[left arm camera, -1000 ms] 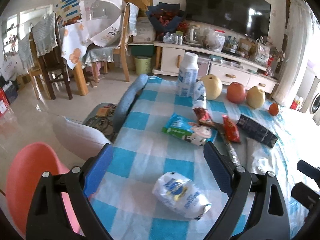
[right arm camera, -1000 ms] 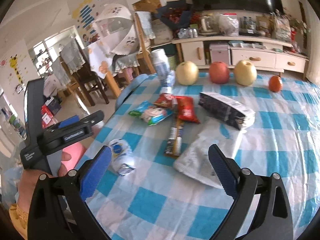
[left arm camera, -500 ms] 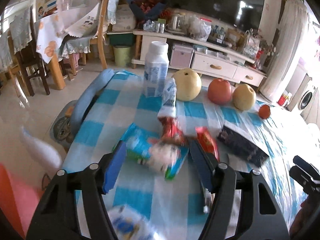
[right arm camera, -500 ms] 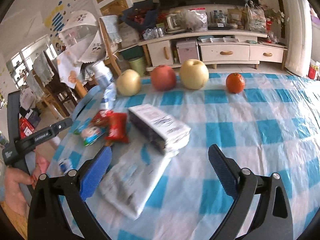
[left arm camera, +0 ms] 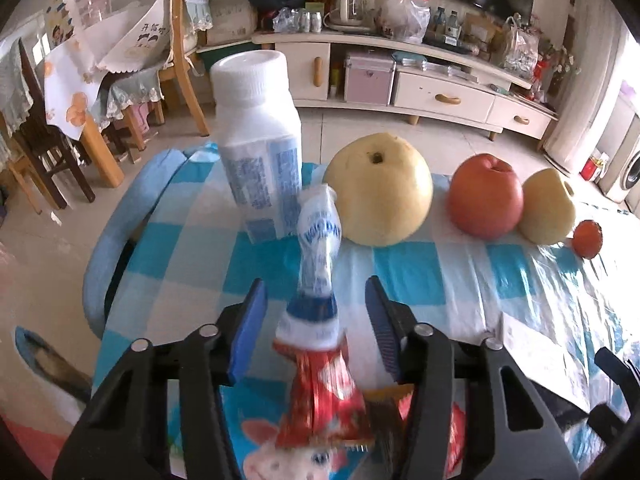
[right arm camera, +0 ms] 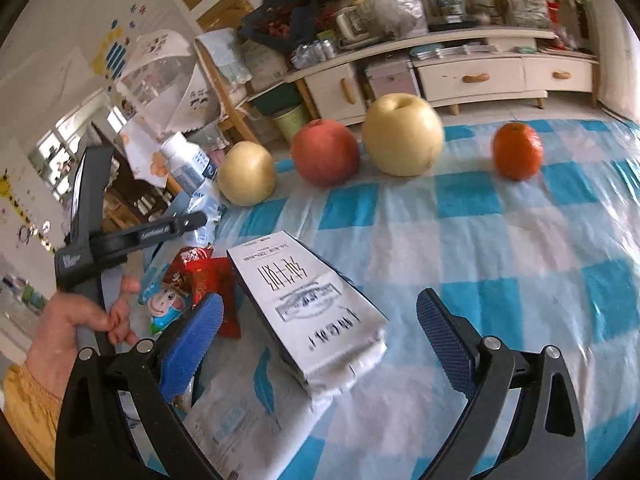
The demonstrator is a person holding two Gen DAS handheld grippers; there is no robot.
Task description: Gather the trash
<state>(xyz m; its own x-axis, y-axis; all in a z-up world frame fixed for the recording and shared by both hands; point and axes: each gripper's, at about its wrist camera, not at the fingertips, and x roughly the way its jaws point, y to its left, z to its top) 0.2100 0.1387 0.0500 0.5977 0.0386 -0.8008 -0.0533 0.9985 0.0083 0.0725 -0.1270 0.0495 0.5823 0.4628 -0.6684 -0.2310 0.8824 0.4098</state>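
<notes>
A twisted white-and-blue wrapper (left arm camera: 318,240) lies on the checked tablecloth, its near end over a red snack wrapper (left arm camera: 320,392). My left gripper (left arm camera: 316,292) straddles that near end. Its jaws are closing and the blue pads stand clear of the wrapper on both sides. A packet with a cartoon pig (left arm camera: 288,456) shows below the gripper. In the right wrist view my right gripper (right arm camera: 320,306) hangs wide open over a black-and-white box (right arm camera: 308,304), which rests on a flat white bag (right arm camera: 248,412). Nothing is gripped.
A white milk bottle (left arm camera: 260,140) stands just behind the twisted wrapper. A pear (left arm camera: 380,192), red apple (left arm camera: 484,200), yellow apple (left arm camera: 546,208) and orange (left arm camera: 587,239) line the far edge. A hand (right arm camera: 68,332) holds the left tool. Chairs and a cabinet stand beyond.
Both grippers moved forward across the table towards the fruit. The left jaws narrowed and now flank the twisted wrapper; the crumpled white-and-blue packet dropped out of view. The right gripper stays wide.
</notes>
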